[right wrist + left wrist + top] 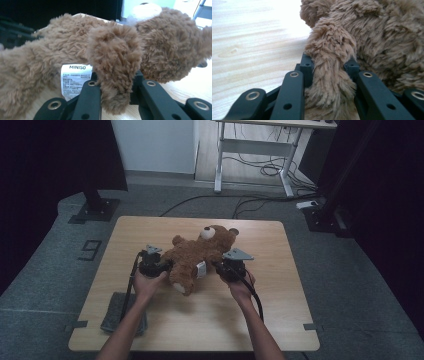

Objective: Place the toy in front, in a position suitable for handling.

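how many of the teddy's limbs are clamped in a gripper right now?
2. One limb of the teddy bear sits in the left gripper, on the bear's left side in the high view; another sits in the right gripper, beside the white label. Its other limbs are free.

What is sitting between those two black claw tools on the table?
The teddy bear lies between the left gripper and right gripper, each clamping a limb; the high view shows it.
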A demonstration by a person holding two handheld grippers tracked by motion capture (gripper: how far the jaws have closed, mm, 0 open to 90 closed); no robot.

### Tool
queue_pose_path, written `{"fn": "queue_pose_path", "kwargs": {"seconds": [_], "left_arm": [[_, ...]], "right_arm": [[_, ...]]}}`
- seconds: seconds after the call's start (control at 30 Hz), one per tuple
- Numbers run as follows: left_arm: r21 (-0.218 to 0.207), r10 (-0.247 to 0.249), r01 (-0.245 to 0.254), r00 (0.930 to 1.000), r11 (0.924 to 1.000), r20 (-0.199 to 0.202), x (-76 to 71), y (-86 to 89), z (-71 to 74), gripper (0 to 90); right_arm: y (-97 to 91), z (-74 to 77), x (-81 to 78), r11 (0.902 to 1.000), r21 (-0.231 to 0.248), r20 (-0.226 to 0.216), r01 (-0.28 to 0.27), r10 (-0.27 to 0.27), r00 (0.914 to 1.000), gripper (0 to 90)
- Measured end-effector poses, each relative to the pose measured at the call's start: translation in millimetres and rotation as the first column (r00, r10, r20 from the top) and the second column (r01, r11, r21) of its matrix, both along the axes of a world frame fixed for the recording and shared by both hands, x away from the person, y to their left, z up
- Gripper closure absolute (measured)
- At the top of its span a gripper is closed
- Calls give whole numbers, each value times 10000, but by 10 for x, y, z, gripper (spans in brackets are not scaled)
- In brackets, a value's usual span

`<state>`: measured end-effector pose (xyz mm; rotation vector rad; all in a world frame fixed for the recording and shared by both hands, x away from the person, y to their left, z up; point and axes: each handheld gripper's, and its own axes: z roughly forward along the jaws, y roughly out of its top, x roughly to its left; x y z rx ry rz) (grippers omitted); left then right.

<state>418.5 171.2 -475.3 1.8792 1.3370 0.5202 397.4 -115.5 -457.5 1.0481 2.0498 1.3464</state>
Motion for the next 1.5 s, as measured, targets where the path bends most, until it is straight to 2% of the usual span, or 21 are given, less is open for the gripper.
{"fn": "queue_pose_path", "kwargs": {"seconds": [0.23, 0.33, 0.7, 0.77, 1.1, 1.27, 1.5], "left_arm": [[172, -164, 165, 9999, 9997, -27, 14, -58, 13, 687], [237, -182, 182, 9998, 9996, -33, 22, -75, 16, 686], [377, -332, 328, 9994, 9988, 106, 64, -141, 92, 684], [470, -344, 336, 9993, 9983, 161, 67, -154, 105, 684], [468, -569, 560, 9982, 9973, 178, 88, -232, 142, 683], [580, -709, 695, 9973, 9959, 215, 104, -292, 181, 683], [779, -944, 921, 9952, 9927, 257, 131, -366, 203, 681]], "right_arm": [[-24, 27, -57, 9994, -344, -67, 49, -51, 10000, 776], [-29, 10, -54, 9991, -377, -227, 213, -222, 9995, 776], [21, -8, -108, 9942, -805, -333, 716, -745, 9967, 776], [52, -7, -142, 9905, -1117, -284, 804, -841, 9961, 776], [47, 23, -272, 9820, -1547, -39, 1081, -1101, 9939, 775], [61, 59, -356, 9732, -1857, 201, 1356, -1342, 9908, 775], [3, 44, -432, 9760, -1621, 137, 1454, -1451, 9893, 775]]}}
